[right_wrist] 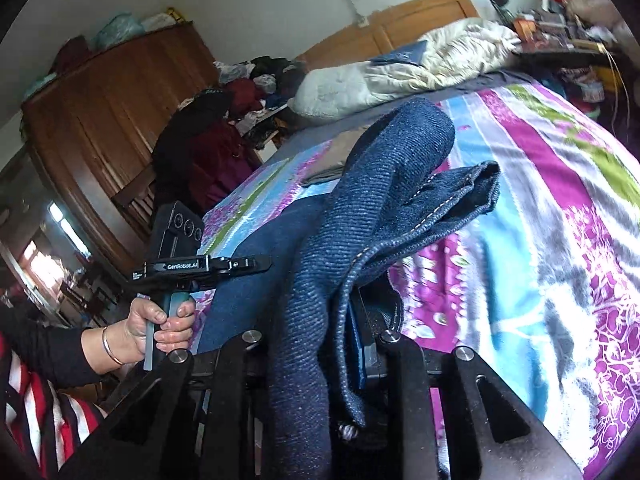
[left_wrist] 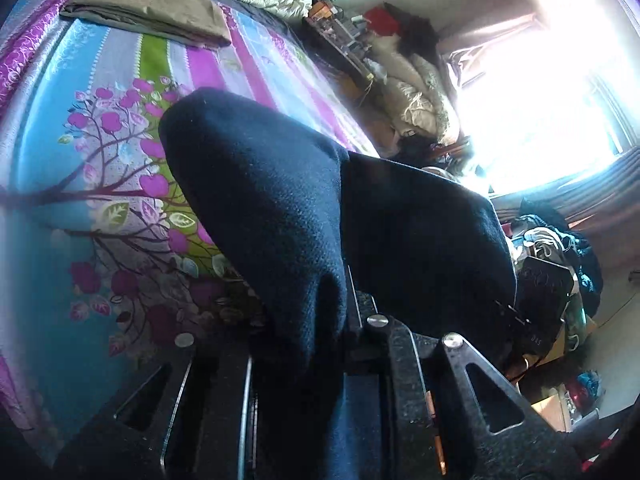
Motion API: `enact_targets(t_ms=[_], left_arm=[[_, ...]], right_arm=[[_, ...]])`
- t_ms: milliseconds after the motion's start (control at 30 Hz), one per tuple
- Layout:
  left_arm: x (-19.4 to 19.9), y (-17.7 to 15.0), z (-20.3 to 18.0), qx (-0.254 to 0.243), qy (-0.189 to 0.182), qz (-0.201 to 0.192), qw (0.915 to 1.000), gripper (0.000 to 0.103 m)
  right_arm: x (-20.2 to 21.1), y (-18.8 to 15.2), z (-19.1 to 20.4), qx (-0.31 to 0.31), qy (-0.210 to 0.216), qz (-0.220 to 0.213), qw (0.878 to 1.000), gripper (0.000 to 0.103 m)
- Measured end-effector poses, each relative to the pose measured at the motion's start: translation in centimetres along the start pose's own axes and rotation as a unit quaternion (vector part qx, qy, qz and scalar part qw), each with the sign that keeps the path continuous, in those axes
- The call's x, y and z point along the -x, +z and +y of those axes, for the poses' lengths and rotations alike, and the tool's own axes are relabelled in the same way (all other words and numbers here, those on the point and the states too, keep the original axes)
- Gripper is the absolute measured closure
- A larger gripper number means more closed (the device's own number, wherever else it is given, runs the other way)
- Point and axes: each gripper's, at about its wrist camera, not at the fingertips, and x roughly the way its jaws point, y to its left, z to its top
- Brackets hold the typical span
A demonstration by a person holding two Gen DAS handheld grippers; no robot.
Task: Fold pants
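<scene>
Dark blue denim pants point(left_wrist: 280, 208) drape over my left gripper point(left_wrist: 348, 312), which is shut on the cloth; the fabric hides the fingertips. In the right wrist view the same pants point(right_wrist: 360, 216) bunch up between the fingers of my right gripper point(right_wrist: 352, 336), shut on them, with a stitched hem point(right_wrist: 468, 188) sticking out to the right. Both grippers hold the pants lifted above the bed. The left gripper point(right_wrist: 236, 264) appears at the left of the right wrist view, held by a hand point(right_wrist: 160, 324).
A colourful flowered bedsheet point(left_wrist: 80, 184) covers the bed below. A folded tan garment point(left_wrist: 148, 8) lies at the far end, near a crumpled cream quilt point(right_wrist: 440, 56). A wooden wardrobe point(right_wrist: 108, 120), piled clothes point(right_wrist: 240, 92) and a cluttered desk point(left_wrist: 340, 32) surround the bed.
</scene>
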Motion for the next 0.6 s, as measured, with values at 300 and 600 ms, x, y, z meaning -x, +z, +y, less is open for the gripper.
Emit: enact_targets(t_ms=[300, 600], left_arm=[[17.6, 2.0, 5.2, 0.044, 0.055, -0.1, 0.9925, 0.087], [24.1, 0.2, 21.1, 0.147, 0.286, -0.052, 0.9456, 0.068]], right_arm=[[-11.3, 3.7, 8.8, -0.015, 0.146, 0.01, 0.989, 0.075], [-33.1, -0.5, 10.7, -0.105, 0.068, 0.143, 0.982, 0.064]])
